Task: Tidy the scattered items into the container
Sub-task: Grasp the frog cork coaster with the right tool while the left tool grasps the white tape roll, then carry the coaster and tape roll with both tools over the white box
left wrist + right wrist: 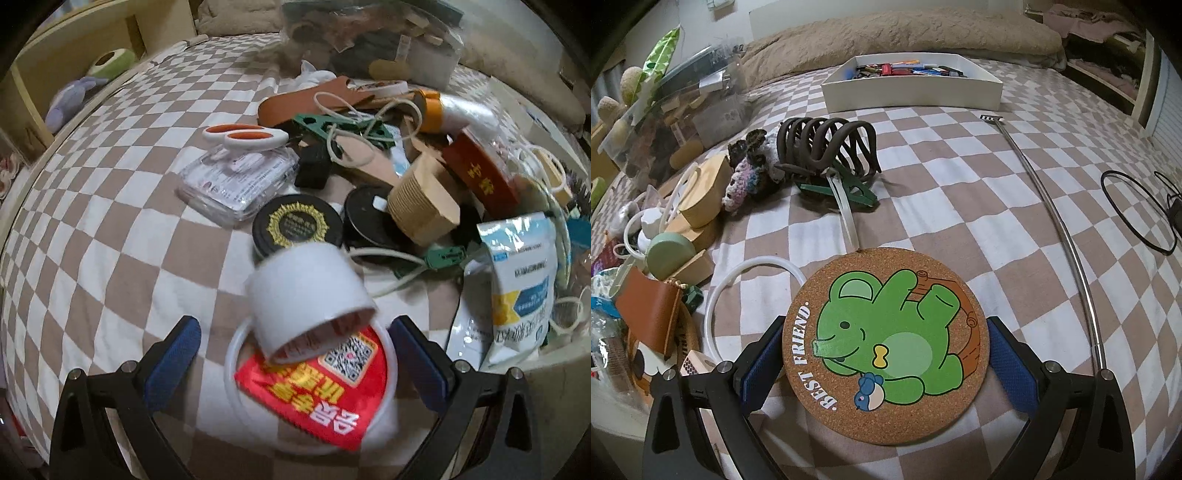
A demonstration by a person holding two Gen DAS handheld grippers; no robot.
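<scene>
Left wrist view: left gripper (295, 362) fingers spread, released; a blurred white cup (306, 295) with a red packet (314, 387) sits between them, contact unclear. Clutter pile (406, 166) upper right.

Right wrist view: right gripper (886, 365) spread around cork coaster (886, 343), lower centre. White container (912, 83) top centre.

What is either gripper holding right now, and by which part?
Nothing is held. The left gripper is open around a white cup and red packet without touching. The right gripper is open around the cork coaster, not clamped.
</scene>
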